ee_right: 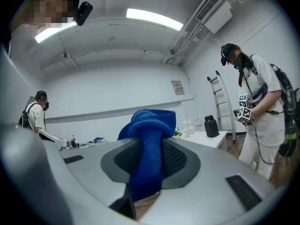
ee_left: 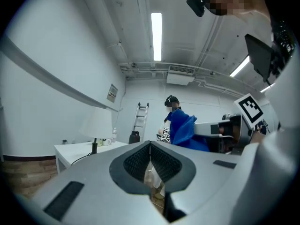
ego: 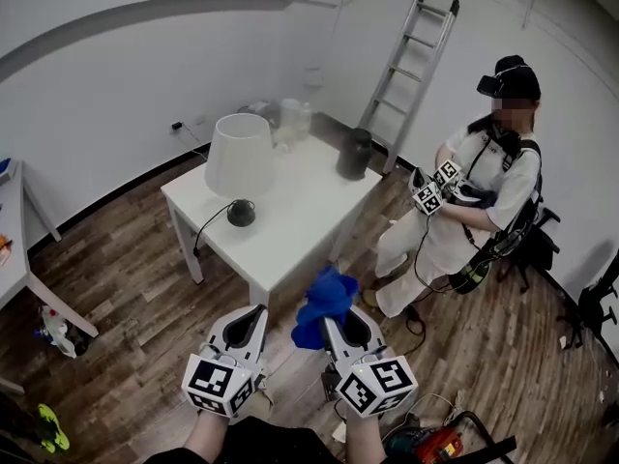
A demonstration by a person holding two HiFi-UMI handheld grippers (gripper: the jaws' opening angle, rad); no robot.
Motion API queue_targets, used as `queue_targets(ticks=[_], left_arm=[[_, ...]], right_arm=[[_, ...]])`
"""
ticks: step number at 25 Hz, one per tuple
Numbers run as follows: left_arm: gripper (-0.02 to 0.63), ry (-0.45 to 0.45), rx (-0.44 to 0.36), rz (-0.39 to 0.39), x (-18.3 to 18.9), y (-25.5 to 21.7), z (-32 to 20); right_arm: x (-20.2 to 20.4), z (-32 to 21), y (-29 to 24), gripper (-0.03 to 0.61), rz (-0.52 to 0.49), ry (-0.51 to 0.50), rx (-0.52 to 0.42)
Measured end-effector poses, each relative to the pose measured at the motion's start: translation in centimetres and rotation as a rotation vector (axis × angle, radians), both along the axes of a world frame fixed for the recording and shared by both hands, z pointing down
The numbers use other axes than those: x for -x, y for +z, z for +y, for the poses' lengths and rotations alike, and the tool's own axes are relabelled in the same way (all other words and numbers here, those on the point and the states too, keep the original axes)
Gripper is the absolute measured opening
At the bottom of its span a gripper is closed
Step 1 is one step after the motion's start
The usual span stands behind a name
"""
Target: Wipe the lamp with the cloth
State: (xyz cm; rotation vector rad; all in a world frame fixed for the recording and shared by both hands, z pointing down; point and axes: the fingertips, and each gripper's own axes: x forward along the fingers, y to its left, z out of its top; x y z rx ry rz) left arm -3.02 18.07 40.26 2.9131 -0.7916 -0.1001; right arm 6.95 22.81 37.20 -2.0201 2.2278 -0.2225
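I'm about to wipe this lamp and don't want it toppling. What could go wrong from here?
The lamp has a wide shade on a small base, so a hard push with the cloth held by the right gripper might tip it. Its cord hangs off the table edge and could catch on a gripper.

L gripper [ego: 253, 313] jaws together, empty; R gripper [ego: 335, 325] clamped on cloth [ego: 324, 300]; both side by side.

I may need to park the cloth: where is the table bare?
Bare: the near half of the table, in front of the lamp, and the strip between lamp and black jug. Crowded: the far corner, with bottles.
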Motion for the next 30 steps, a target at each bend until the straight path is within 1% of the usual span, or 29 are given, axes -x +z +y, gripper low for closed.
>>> queue_targets(ticks=[2,6,11,15,19,22,26,30], left_arm=[[0.011,0.0,-0.001,0.002,-0.8,-0.1,-2.7],[0.011,0.007,0.022,-0.001,-2.8,-0.1,-8.5],[0.011,0.031,0.017,-0.003,-5.9,-1.3,-14.9],[0.011,0.028,0.043,0.007,-6.9,-0.9,-19.5],[0.011,0.033,0.045,-0.006,-7.0,0.0,-22.4],[0.011,0.011,0.061,-0.012,-6.7,0.8,-24.1],[0.012,-0.019,0.076,-0.011,-6.3,1.2,-25.2],[0.011,-0.057,0.097,-0.022,-6.1,1.3,-26.5]], right_arm=[[-0.6,-2.9,-0.1,0.106,0.0,-0.007,0.005],[-2.0,-8.6,-0.4,0.106,0.01,-0.02,0.021],[-5.2,-15.5,-2.2,0.106,0.018,-0.005,0.013],[-6.6,-20.3,-2.5,0.106,-0.006,-0.027,0.014],[-6.0,-24.1,-1.1,0.106,-0.044,-0.072,0.043],[-5.3,-26.3,-0.1,0.106,-0.024,-0.104,0.069],[-5.2,-29.5,-1.6,0.106,0.001,-0.147,0.023],[-5.8,-34.5,-5.3,0.105,0.067,-0.204,-0.025]])
